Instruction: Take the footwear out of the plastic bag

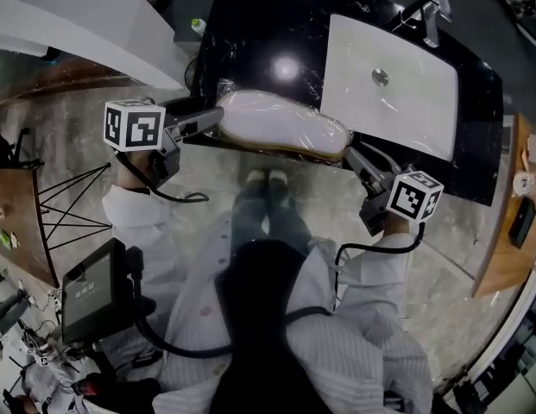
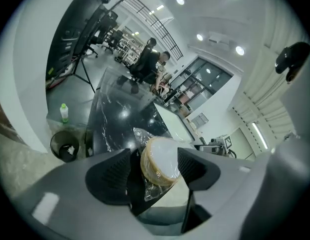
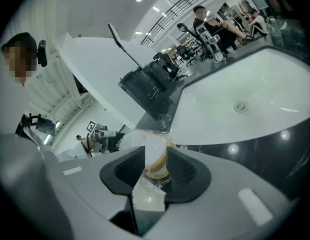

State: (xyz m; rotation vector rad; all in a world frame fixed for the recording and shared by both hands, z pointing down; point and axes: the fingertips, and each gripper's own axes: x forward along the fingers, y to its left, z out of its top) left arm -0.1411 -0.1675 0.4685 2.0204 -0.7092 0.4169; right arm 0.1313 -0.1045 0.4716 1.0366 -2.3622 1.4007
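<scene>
A white shoe with a tan sole (image 1: pixel 280 126), wrapped in a clear plastic bag, lies along the front edge of the black counter (image 1: pixel 250 24). My left gripper (image 1: pixel 214 119) is at the shoe's left end. In the left gripper view its jaws (image 2: pixel 155 166) stand wide open, and the bagged shoe end (image 2: pixel 159 161) sits between their tips with the pads clear of it. My right gripper (image 1: pixel 352 155) is at the shoe's right end. Its jaws (image 3: pixel 155 166) are parted, with loose bag film (image 3: pixel 147 194) between them and the shoe (image 3: pixel 154 151) just beyond.
A white sink basin (image 1: pixel 388 84) with a faucet (image 1: pixel 431 11) is set into the counter at the right. A bottle (image 1: pixel 198 26) stands at the counter's far left, with a black bin (image 2: pixel 65 145) on the floor beside it. A tablet (image 1: pixel 91 291) hangs at my left.
</scene>
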